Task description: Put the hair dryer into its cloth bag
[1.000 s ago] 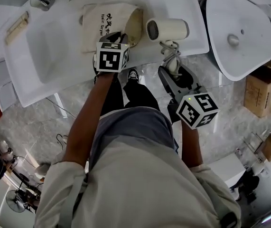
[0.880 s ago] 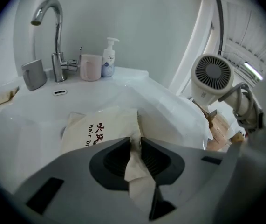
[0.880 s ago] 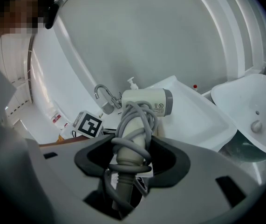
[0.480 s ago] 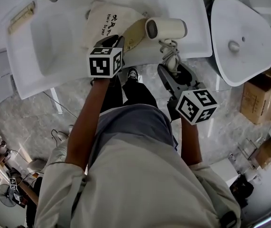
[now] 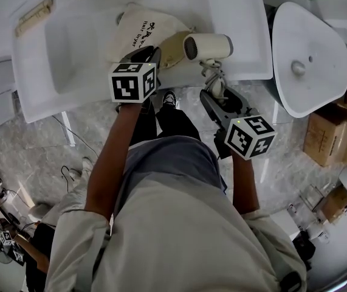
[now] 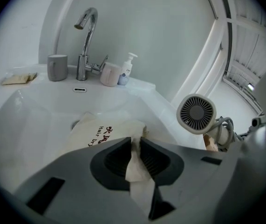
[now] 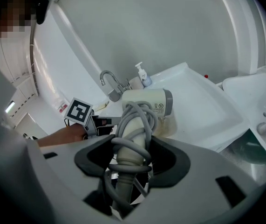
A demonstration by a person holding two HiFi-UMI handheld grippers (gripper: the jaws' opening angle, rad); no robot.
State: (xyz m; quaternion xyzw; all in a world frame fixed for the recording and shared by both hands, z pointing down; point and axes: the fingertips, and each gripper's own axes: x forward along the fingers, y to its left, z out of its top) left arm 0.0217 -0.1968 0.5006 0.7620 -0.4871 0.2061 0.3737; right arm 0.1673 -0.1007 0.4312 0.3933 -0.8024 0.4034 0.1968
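The cream cloth bag (image 5: 143, 32) with dark print lies in the white basin, its mouth turned toward the hair dryer. My left gripper (image 5: 149, 55) pinches the bag's rim. In the left gripper view a fold of cloth (image 6: 133, 162) sits between the closing jaws. The cream hair dryer (image 5: 208, 45) hangs just right of the bag's mouth, grille end toward it. My right gripper (image 5: 217, 93) is shut on its cord-wrapped handle (image 7: 132, 143), with the dryer's body (image 7: 146, 104) above the jaws.
The sink basin (image 5: 58, 59) has a chrome faucet (image 6: 85, 41), a grey cup (image 6: 57, 67), a pink cup (image 6: 110, 73) and a soap bottle (image 6: 126, 70) at its back. A white oval fixture (image 5: 310, 47) stands right of the counter, with cardboard boxes (image 5: 325, 135) beyond.
The right gripper has carried the hair dryer left, closer to the bag's mouth. The left gripper has lifted the bag's rim a little and rolled.
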